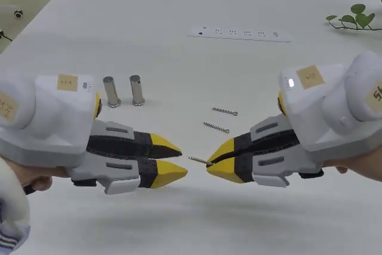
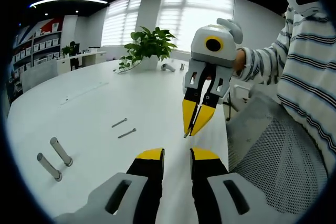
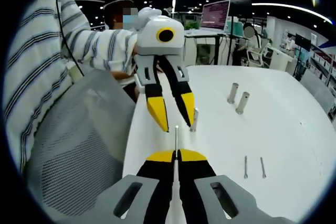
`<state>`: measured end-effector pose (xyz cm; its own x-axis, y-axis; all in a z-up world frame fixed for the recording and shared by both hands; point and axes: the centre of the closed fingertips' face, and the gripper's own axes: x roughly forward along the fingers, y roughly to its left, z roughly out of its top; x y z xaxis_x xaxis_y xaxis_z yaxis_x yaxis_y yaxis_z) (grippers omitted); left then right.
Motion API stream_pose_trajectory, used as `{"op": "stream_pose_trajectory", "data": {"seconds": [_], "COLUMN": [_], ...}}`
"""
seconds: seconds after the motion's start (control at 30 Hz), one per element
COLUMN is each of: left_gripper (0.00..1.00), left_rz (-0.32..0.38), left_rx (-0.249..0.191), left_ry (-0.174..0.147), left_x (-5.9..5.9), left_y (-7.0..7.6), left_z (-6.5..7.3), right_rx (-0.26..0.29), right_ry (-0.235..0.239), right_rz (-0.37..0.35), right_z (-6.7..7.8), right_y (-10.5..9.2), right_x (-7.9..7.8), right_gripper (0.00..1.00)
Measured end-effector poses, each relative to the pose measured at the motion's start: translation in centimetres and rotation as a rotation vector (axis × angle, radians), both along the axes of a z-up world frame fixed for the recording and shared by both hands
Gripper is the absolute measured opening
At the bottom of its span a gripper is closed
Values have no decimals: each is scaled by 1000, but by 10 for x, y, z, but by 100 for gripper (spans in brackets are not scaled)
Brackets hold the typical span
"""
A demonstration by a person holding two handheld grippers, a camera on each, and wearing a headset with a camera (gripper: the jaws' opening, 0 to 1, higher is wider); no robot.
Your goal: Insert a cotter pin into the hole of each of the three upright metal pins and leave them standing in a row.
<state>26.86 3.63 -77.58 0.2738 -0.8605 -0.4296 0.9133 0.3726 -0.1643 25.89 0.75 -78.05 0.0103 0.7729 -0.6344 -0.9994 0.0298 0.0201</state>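
Your left gripper (image 1: pixel 182 160) hung low over the white surface (image 1: pixel 179 4), its yellow-tipped fingers (image 1: pixel 169 144) a narrow way apart with nothing between them. Beyond it stood a short grey upright metal pin (image 1: pixel 111 92) and its twin (image 1: pixel 137 90), close side by side. Their cross-holes were too small to make out. In the right gripper view a third metal pin (image 3: pixel 195 119) stood just beside one left finger, and I could not tell whether the two touched.

Further right, two loose thin steel cotter pins (image 1: pixel 225 111) (image 1: pixel 216 127) lay flat on the surface, near each other but apart. Your right gripper (image 1: pixel 210 165) had its fingers closed on another slim cotter pin (image 1: pixel 197 160). That pin pointed at the gap between the left fingers, its free end just short of them, and its gripped end was hidden inside the yellow tips.

A long white power strip (image 1: pixel 239 33) lay far back. A green leafy plant (image 1: pixel 357 16) was cut off by the right edge.
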Motion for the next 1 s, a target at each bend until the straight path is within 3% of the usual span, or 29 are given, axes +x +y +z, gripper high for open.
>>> {"op": "stream_pose_trajectory", "data": {"seconds": [0.2, 0.27, 0.4, 0.47, 0.67, 0.9, 1.0], "left_gripper": [30, 36, 39, 40, 40, 37, 32], "left_rz": [83, 116, 126, 135, 133, 124, 126], "left_rx": [41, 78, 112, 152, 206, 190, 164], "left_ry": [-27, -47, -43, -59, -47, -24, 12], "left_x": [16, 23, 26, 30, 30, 31, 29], "left_y": [22, 31, 40, 46, 56, 59, 60], "left_z": [-8, -14, -25, -31, -51, -62, -67], "right_rx": [-33, -45, -58, -60, -96, -132, -129], "right_ry": [0, 2, 9, 10, 15, 44, 69], "right_rz": [-1, -1, -15, -25, -78, -162, -200], "right_z": [-7, -10, -14, -15, -22, -33, -36], "right_y": [1, 1, 3, 4, 5, 2, 4], "right_x": [-1, -2, -1, 0, 5, 8, 8], "right_gripper": [3, 3, 3, 3, 3, 3, 3]}}
